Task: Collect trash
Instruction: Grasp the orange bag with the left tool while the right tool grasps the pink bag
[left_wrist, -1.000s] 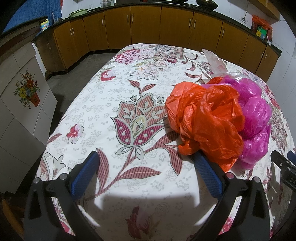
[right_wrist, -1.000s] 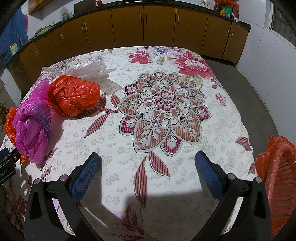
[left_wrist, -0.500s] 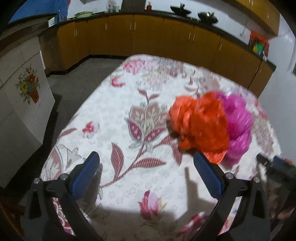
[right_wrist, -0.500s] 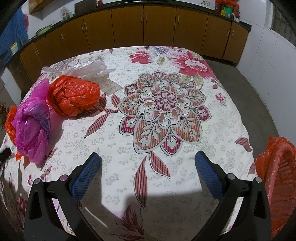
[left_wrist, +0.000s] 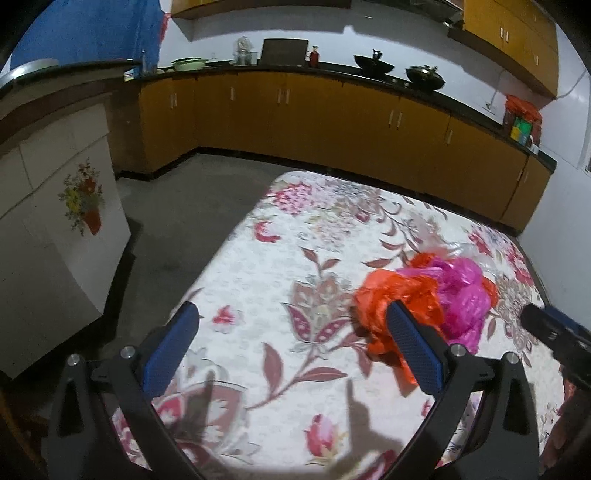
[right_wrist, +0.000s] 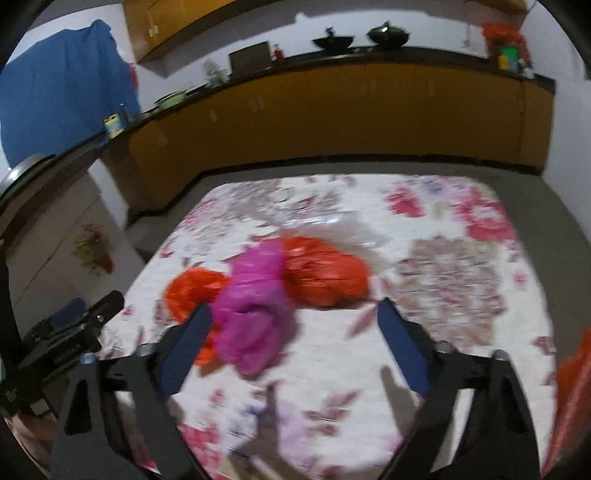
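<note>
I have both grippers raised over the flowered table, pointing down at the trash heap; the left gripper (left_wrist: 291, 347) has its jaws spread wide and empty, and the right gripper (right_wrist: 293, 341) has its jaws just now closing a little from full width, though nothing sits between them and they remain released. The trash lies together toward the table's left side, well short of the far edge: a pink bag (right_wrist: 255, 314) in the middle, an orange bag (right_wrist: 325, 277) touching it on the far right, a second orange bag (left_wrist: 399, 306) pressed against its left, and a clear bag (right_wrist: 325, 221) flat behind them, hard to make out in the blur. What looks like an orange bin (right_wrist: 572, 376) shows at the right edge of the right view, off the table's near right corner; I judge that is where things go. The step in hand, I think, is the approach; to do it well I would take the pink bag with the right jaws, come down over its bulk rather than its loose edge, and pinch deep so the film cannot slip; the left can take the near orange bag, kept clear of the other jaws.
</note>
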